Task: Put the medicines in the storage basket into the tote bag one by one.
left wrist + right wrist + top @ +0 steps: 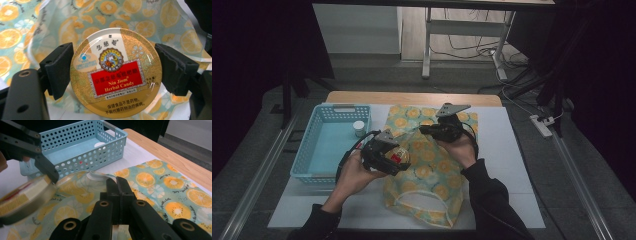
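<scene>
The desk [512,150] carries a citrus-print bag [432,175] lying flat with a blue basket [329,145] just beside it on the left. In the high view the right gripper [432,131] reaches over the bag's far end, its fingers [117,187] pressed fully together on a thin edge of the bag's fabric, lifting it so the mouth gapes. The left gripper [399,157] hangs over the bag's middle, its fingers [58,68] spread wide and clamped on opposite rims of a round candy tin [116,75].

The step in hand looks like slipping the tin into the bag. To do it well, the right hand should keep the pinched edge high and taut, while the left tips the tin edge-first toward the gap and lets go only once it sits under the fabric.

The left gripper view gives the tin's gold and red lid, which the high view leaves as a small blur. The right gripper view shows the raised lip of the opening [100,176] close to the tin. The high view adds a small white jar [359,128] inside the basket.
</scene>
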Demonstrator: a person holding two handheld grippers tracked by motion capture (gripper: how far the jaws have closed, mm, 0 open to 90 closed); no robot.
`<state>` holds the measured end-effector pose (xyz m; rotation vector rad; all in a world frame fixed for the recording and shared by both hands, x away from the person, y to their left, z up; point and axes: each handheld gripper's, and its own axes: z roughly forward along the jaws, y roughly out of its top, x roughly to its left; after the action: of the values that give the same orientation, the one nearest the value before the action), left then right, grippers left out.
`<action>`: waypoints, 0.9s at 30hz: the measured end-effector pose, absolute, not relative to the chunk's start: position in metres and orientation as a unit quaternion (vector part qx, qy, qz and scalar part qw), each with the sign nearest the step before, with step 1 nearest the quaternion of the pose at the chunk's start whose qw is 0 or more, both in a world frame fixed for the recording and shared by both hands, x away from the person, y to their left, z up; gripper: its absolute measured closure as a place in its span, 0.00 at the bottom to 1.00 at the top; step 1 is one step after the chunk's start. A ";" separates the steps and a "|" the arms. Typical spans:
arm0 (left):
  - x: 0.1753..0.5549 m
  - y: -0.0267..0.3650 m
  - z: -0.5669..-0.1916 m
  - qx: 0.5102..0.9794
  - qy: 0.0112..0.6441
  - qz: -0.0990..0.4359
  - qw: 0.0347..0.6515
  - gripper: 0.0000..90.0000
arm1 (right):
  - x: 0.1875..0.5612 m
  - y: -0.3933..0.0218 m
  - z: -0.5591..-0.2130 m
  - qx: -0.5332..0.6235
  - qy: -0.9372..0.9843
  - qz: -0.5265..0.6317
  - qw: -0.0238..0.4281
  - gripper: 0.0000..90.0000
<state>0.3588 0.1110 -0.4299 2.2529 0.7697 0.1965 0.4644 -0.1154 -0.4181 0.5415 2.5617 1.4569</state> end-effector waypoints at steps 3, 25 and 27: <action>0.362 0.102 -0.433 0.879 0.295 0.073 0.367 0.23 | 0.464 -0.115 -0.418 0.179 0.852 0.486 0.073 1.00; 0.395 0.047 -0.470 0.894 0.266 0.075 0.352 0.22 | 0.470 -0.120 -0.422 0.193 0.848 0.487 0.077 1.00; 0.397 0.045 -0.475 0.895 0.264 0.080 0.350 0.22 | 0.471 -0.121 -0.423 0.193 0.848 0.487 0.079 1.00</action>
<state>0.3973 0.0446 -0.4753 2.3193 0.6832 0.2077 0.4706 -0.1208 -0.4228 0.5769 2.5397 1.4568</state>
